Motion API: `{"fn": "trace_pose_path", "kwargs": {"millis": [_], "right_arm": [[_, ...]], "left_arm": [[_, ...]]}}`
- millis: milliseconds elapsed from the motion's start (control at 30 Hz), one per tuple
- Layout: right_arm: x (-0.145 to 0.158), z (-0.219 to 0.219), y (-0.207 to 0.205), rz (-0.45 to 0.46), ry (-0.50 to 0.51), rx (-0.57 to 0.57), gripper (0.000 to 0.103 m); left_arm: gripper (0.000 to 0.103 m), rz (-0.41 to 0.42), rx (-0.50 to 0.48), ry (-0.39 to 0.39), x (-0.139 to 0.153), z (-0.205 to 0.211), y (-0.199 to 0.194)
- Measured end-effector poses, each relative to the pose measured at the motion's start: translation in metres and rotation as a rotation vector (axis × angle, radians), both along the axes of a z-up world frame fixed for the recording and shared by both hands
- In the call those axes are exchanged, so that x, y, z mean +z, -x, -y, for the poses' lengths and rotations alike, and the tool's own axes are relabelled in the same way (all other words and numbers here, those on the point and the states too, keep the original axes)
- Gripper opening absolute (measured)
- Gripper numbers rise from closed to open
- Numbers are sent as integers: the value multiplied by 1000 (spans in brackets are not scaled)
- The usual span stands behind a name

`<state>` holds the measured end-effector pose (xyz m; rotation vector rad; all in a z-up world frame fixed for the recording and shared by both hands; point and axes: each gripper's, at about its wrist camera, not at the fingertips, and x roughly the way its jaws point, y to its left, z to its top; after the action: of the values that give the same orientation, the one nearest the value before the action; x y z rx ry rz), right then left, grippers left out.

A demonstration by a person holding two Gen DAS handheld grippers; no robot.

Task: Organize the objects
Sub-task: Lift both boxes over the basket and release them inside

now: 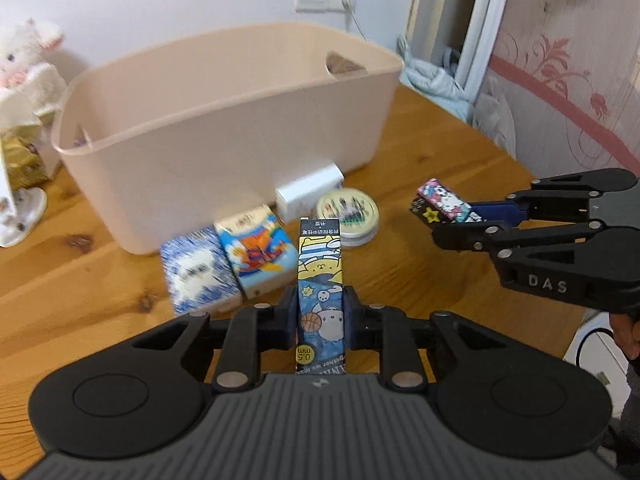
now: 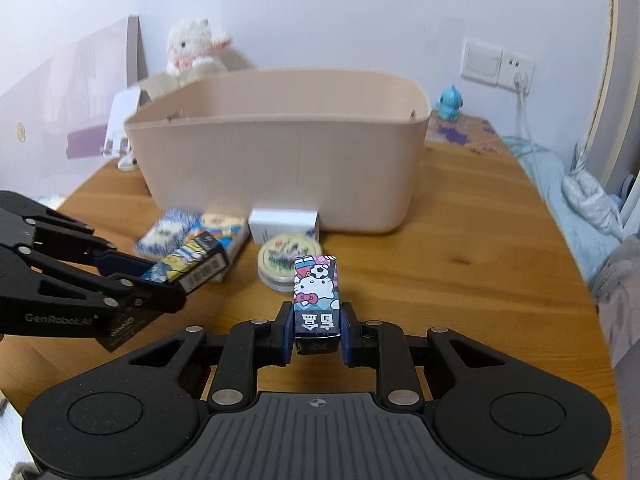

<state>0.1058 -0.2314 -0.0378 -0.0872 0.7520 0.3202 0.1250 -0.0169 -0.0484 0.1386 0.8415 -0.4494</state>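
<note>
Round wooden counter (image 2: 460, 264), knotted grain, evenly lit. White wall (image 2: 320, 8) behind it; switch plate and socket (image 2: 498, 65) at 2 o'clock in the right wrist view, white cable plugged in. Floral pink wallpaper (image 1: 560, 92) at 2 o'clock in the left wrist view, beside a white door frame (image 1: 478, 24). Pale blue bedding (image 2: 560, 184) lies past the counter's right edge
</note>
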Motion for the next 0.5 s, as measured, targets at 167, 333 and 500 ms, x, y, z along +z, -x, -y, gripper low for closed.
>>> {"fn": "trace_pose_path", "kwargs": {"millis": [167, 333, 500], "right_arm": [[27, 6, -1, 67, -27, -16, 22], [56, 6, -10, 142, -49, -30, 22], [80, 4, -24, 202, -69, -48, 22]], "left_arm": [[25, 76, 60, 11, 30, -15, 4], [25, 155, 109, 28, 60, -28, 3], [25, 244, 173, 33, 88, -38, -4]]}}
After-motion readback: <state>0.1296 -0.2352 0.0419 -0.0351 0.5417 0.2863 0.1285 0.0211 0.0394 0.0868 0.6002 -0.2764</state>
